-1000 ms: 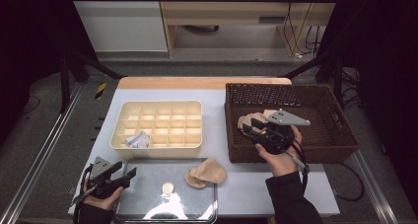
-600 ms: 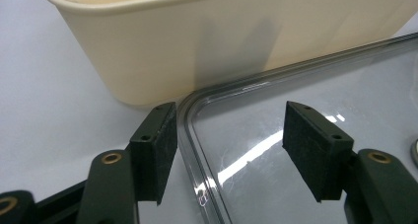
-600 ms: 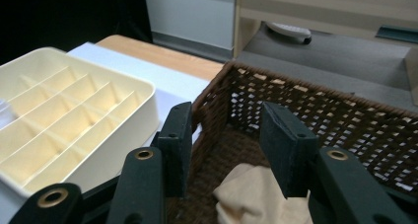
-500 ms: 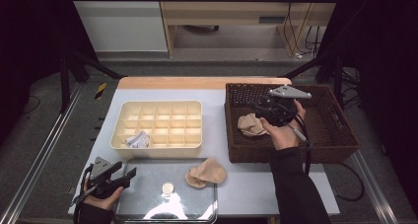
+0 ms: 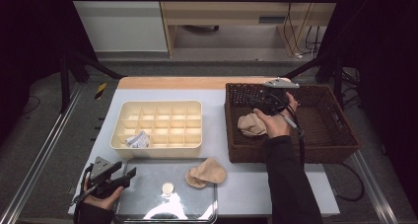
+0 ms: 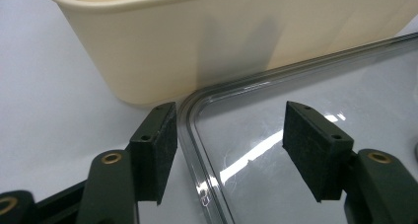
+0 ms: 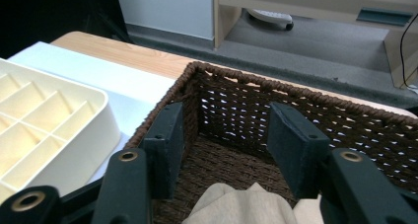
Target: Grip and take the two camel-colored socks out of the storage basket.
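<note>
Right gripper [image 5: 257, 103]: up over the far left corner of the wicker basket [image 5: 340, 147], jaws spread and they have just been opening; nothing pinched between them.
Beige sock in basket [image 5: 252, 125]: lying loose on the basket floor, just below the right gripper; in the right gripper view it sits under the open jaws, not touched by the pads.
Left gripper [image 5: 124, 174]: low at the near left of the table, jaws spread wide, gripping nothing, astride the corner rim of the clear lid [image 6: 315, 86].
Second beige sock [image 5: 205, 173]: on the table, overlapping the lid's right edge.
Cream divider tray [image 5: 156, 147]: between lid and far edge, a white crumpled piece [image 5: 138, 139] in a near-left compartment.
</note>
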A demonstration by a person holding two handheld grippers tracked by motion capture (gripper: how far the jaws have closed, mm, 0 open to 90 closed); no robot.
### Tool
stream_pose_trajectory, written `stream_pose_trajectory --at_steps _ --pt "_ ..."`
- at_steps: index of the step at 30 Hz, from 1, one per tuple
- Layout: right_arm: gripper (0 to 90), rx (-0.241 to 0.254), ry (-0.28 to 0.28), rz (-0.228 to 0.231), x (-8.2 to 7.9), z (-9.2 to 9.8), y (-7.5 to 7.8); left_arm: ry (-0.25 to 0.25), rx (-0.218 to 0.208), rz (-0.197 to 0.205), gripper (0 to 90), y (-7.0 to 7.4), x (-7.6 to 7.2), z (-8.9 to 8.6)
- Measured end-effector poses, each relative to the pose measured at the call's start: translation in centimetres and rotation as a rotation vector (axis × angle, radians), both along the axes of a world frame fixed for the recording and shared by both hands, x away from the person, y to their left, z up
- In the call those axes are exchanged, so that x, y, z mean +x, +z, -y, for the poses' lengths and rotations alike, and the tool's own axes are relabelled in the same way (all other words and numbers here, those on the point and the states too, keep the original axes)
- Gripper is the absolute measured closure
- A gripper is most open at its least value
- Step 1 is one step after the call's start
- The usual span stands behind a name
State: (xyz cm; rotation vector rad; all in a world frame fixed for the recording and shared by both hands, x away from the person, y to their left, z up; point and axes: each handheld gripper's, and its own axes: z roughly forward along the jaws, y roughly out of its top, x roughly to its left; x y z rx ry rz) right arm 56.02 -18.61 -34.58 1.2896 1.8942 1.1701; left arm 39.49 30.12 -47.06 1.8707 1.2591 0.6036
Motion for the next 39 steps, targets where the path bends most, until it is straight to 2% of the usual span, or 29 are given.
stream_pose_trajectory --at_steps 3,7,10,21,22,27,30,34,39 --pt "47.4 -0.007 -0.004 -0.014 0.7 -0.1 -0.6 -0.001 0.002 0.000 37.4 0.0 0.0 0.0" --pt "45.0 -0.045 -0.015 -0.039 1.6 0.0 -1.7 -0.003 0.000 0.000 37.4 0.0 0.0 0.0" --pt "46.4 -0.054 -0.022 -0.056 2.0 0.0 -2.4 -0.004 0.001 0.000 37.3 0.0 0.0 0.0" --pt "50.1 -0.072 -0.015 -0.127 2.6 -0.3 -4.5 -0.006 0.003 0.002 37.4 0.0 0.0 0.0" --pt "50.9 -0.076 -0.011 -0.147 2.8 -0.4 -4.8 -0.006 0.004 0.002 37.4 0.0 0.0 0.0" --pt "53.4 -0.083 -0.012 -0.179 3.0 -0.5 -5.4 -0.006 0.004 0.002 37.4 0.0 0.0 0.0" --pt "54.8 -0.082 -0.009 -0.178 2.9 -0.4 -5.9 -0.005 0.004 0.002 37.4 0.0 0.0 0.0" --pt "55.0 -0.089 -0.018 -0.232 2.8 0.0 -6.5 -0.007 0.005 0.002 37.4 0.0 0.0 0.0" --pt "52.0 -0.119 -0.022 -0.259 2.9 0.0 -6.8 -0.007 0.009 0.001 37.4 0.0 0.0 0.1"
